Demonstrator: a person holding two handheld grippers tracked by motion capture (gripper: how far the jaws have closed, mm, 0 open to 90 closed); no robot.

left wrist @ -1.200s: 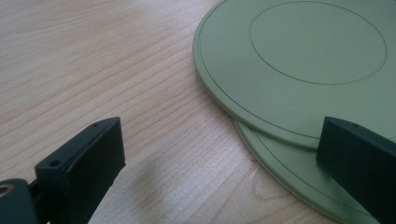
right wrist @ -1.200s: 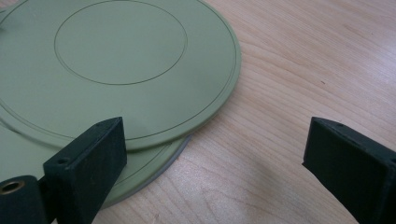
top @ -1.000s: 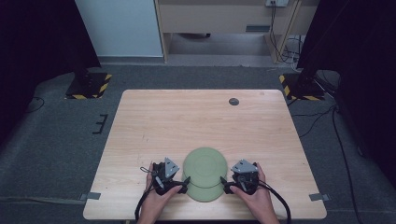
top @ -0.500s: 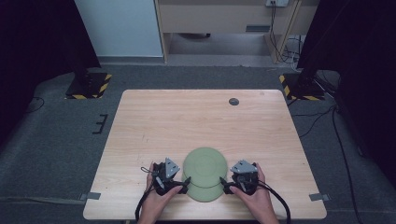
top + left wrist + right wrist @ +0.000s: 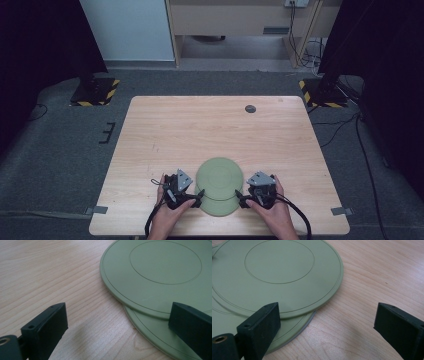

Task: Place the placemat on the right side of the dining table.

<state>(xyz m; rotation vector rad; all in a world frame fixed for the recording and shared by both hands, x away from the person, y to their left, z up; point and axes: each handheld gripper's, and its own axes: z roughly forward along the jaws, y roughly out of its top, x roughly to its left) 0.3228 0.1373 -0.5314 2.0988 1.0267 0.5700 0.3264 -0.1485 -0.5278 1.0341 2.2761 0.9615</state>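
Two round green plates lie stacked near the table's front edge, bottoms up. The upper plate (image 5: 220,177) (image 5: 160,272) (image 5: 277,272) sits shifted a little away from me on the lower plate (image 5: 220,208) (image 5: 150,332) (image 5: 294,327). My left gripper (image 5: 196,197) (image 5: 120,325) is open at the stack's left rim, with one jaw over the plates and the other over bare wood. At the right rim my right gripper (image 5: 243,199) (image 5: 329,325) is open in the same way. Neither holds anything.
The wooden table (image 5: 200,130) has a small dark disc (image 5: 250,108) near its far right. Two stand bases with yellow-black stripes (image 5: 95,90) (image 5: 320,92) rest on the grey floor beyond the far corners, with cables at the right.
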